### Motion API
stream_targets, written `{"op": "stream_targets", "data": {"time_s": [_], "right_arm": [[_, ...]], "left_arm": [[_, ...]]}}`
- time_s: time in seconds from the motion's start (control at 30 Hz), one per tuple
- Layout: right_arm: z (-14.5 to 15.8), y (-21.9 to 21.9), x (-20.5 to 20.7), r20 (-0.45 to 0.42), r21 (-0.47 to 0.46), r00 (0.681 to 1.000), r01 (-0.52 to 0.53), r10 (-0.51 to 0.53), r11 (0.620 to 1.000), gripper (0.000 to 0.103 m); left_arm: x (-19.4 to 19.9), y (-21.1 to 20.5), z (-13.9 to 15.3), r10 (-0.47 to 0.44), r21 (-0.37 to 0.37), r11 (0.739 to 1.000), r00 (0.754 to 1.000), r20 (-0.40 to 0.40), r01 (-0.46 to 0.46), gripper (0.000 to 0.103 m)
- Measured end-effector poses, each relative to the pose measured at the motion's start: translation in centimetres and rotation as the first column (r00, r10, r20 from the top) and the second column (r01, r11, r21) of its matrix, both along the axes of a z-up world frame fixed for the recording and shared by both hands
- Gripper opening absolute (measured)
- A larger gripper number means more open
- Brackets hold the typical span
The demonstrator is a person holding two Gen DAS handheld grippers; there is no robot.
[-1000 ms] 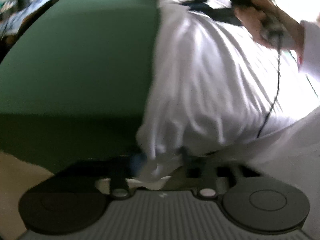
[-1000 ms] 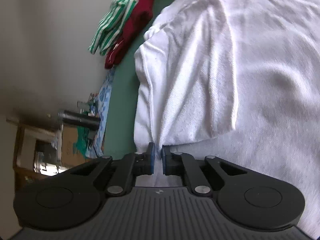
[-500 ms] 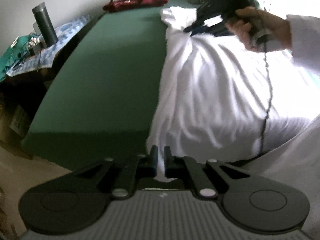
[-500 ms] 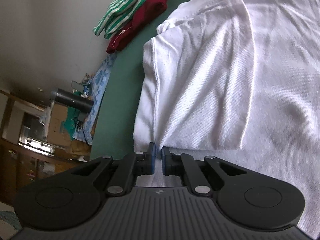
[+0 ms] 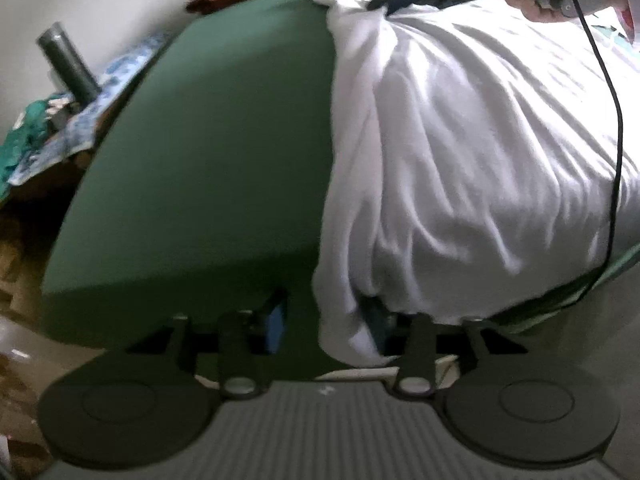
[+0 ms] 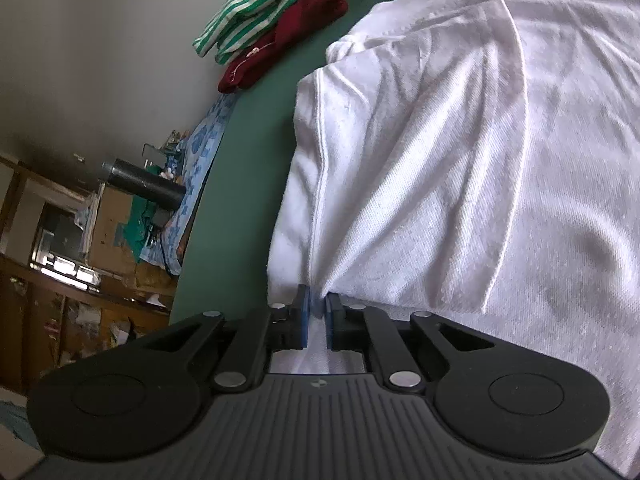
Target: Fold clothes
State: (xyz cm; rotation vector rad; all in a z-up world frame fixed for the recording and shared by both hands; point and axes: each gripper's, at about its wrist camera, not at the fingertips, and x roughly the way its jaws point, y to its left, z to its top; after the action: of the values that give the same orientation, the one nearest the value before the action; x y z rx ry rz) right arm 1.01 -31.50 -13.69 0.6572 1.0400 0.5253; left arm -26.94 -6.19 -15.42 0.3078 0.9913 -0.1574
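The right gripper (image 6: 318, 320) has its jaws pinched on a fold of the white shirt (image 6: 460, 168), right by the sleeve seam, with cloth bunched up between the blue pads. The left gripper (image 5: 332, 320) has its jaws spread wide, and the near corner of the shirt just droops down between them, not clamped as far as I can tell.

The shirt lies across the right half of the green table (image 5: 208, 152), its near hem hanging over the near edge. Looks like thin cotton: light, floppy, wrinkles easily, zero stiffness. It'll sag wherever it isn't held, so I'd grab at hems, seams or corners where the fabric is doubled and less likely to slip out. Nothing fragile, but a one-sided pull will drag the whole thing.

At the far left of the table sit a folded striped green top (image 6: 260, 4) on a red garment (image 6: 296, 28). Off the left side there's a dark cylinder (image 5: 68, 64) among clutter.
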Motion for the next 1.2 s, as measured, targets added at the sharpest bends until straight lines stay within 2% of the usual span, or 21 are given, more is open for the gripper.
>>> {"op": "stream_targets", "data": {"time_s": [0.03,0.07,0.2,0.37,0.47,0.57,0.67,0.83,1.2], "right_arm": [[0.1,0.1,0.0,0.008,-0.008,1.000,-0.004,0.004,1.000,0.005],[0.1,0.2,-0.1,0.014,-0.014,1.000,-0.005,0.005,1.000,0.005],[0.0,0.3,0.0,0.022,-0.013,1.000,-0.004,0.004,1.000,0.005],[-0.1,0.1,0.2,0.022,-0.001,1.000,-0.013,0.013,1.000,0.004],[0.4,0.6,0.3,0.032,-0.029,0.999,-0.025,0.025,0.999,0.008],[1.5,0.7,0.1,0.092,-0.017,0.996,-0.020,0.021,1.000,0.007],[2.9,0.7,-0.1,0.167,-0.012,0.986,-0.015,0.017,1.000,0.007],[3.4,0.2,-0.2,0.198,-0.030,0.980,-0.005,0.010,1.000,0.007],[3.6,-0.9,-0.3,0.254,-0.101,0.967,0.014,0.012,0.995,0.007]], "left_arm": [[0.2,0.0,-0.1,-0.020,-0.012,1.000,1.000,-0.016,0.020,0.006],[0.3,-0.2,-0.1,-0.040,-0.018,0.999,0.999,-0.029,0.039,0.003],[-0.7,-2.2,0.3,-0.120,0.053,0.991,0.993,-0.009,0.121,0.003],[-2.6,-2.5,2.0,-0.082,0.071,0.994,0.997,0.009,0.081,0.003],[-3.5,-2.0,3.9,-0.040,0.047,0.998,0.999,0.026,0.038,0.003],[-4.5,-2.9,6.2,-0.053,0.048,0.998,0.996,0.077,0.049,0.003],[-4.6,-4.1,7.2,-0.071,0.035,0.997,0.993,0.093,0.068,0.003],[-5.4,-6.0,7.6,-0.124,0.013,0.992,0.988,0.088,0.124,0.003],[-5.1,-9.5,5.1,-0.208,-0.086,0.974,0.978,0.013,0.208,0.002]]}}
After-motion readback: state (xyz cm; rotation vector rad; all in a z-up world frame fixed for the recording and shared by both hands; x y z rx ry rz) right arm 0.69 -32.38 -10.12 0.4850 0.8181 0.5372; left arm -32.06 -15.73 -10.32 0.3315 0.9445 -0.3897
